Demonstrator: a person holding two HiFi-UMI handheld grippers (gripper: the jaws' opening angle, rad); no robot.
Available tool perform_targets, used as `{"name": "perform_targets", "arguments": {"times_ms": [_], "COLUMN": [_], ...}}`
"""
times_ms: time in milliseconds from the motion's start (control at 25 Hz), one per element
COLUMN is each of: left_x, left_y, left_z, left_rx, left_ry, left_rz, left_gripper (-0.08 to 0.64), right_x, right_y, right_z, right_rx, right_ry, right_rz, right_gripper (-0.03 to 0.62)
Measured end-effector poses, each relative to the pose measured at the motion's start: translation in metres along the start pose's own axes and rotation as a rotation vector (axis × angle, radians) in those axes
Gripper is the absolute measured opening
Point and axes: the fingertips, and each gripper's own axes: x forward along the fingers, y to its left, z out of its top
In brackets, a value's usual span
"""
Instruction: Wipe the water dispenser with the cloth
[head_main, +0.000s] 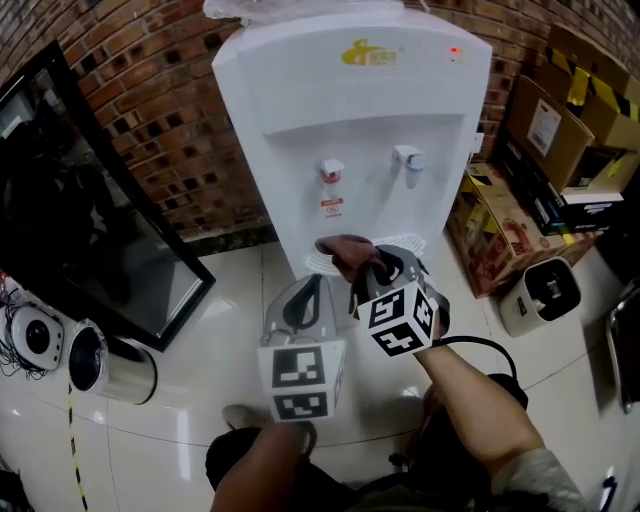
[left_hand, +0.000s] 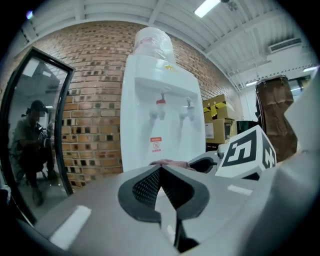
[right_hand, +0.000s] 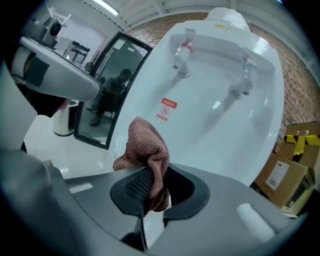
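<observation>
Head view: one white water dispenser (head_main: 350, 120) stands upright against a brick wall (head_main: 150, 110), its long axis vertical and its front towards the camera. It has two taps, a red-capped tap (head_main: 332, 172) and a white tap (head_main: 408, 158). The gold logo (head_main: 365, 52) and the red label (head_main: 331, 208) are too small to read. The right gripper (head_main: 367, 263) holds one brown cloth (head_main: 345, 252) just before the lower front, with the left gripper (head_main: 312, 285) beside it.

Left gripper view: its fingers (left_hand: 145, 187) are pressed together with nothing between them.

Right gripper view: its fingers (right_hand: 131, 189) pinch the bunched cloth, whose free end points up towards the dispenser.
</observation>
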Motion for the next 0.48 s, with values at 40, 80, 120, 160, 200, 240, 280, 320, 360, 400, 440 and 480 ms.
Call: {"name": "perform_targets", "arguments": {"times_ms": [40, 80, 120, 160, 200, 240, 280, 320, 360, 400, 440, 480], "left_x": [0.003, 0.007, 0.011, 0.015, 0.019, 0.023, 0.027, 0.03, 0.033, 0.036, 0.039, 0.043], "left_y": [-0.005, -0.009, -0.014, -0.019, -0.025, -0.032, -0.04, -0.049, -0.058, -0.068, -0.076, -0.084], "left_z": [-0.003, -0.005, -0.008, -0.01, -0.013, -0.016, -0.019, -0.021, -0.022, -0.024, -0.026, -0.029], "left_rx": [0.002, 0.003, 0.003, 0.004, 0.005, 0.006, 0.007, 0.01, 0.016, 0.026, 0.041, 0.059], "left_ry": [0.008, 0.015, 0.021, 0.027, 0.033, 0.04, 0.046, 0.05, 0.052, 0.052, 0.054, 0.058], "left_rz": [-0.002, -0.003, -0.004, -0.005, -0.008, -0.013, -0.022, -0.034, -0.047, -0.062, -0.078, -0.092], "left_gripper": [0.0, 0.0, 0.0, 0.0, 0.0, 0.0, 0.0, 0.0, 0.0, 0.0, 0.0, 0.0], "right_x": [-0.002, -0.005, -0.006, -0.007, -0.008, -0.009, -0.011, -0.012, -0.014, -0.015, -0.017, -0.019], "right_y": [-0.01, -0.02, -0.03, -0.04, -0.049, -0.057, -0.065, -0.072, -0.079, -0.086, -0.092, -0.098], "right_z": [-0.006, -0.012, -0.018, -0.023, -0.029, -0.035, -0.04, -0.045, -0.05, -0.054, -0.058, -0.062], "right_rx": [0.008, 0.019, 0.034, 0.05, 0.067, 0.082, 0.092, 0.097, 0.1, 0.103, 0.108, 0.115], "right_ry": [0.008, 0.018, 0.029, 0.039, 0.049, 0.057, 0.064, 0.071, 0.076, 0.082, 0.089, 0.097], "right_rz": [-0.015, -0.031, -0.046, -0.059, -0.071, -0.081, -0.091, -0.102, -0.111, -0.121, -0.131, -0.14], "right_gripper": [0.064, 0.064, 0.064, 0.064, 0.064, 0.064, 0.064, 0.064, 0.064, 0.064, 0.064, 0.064]}}
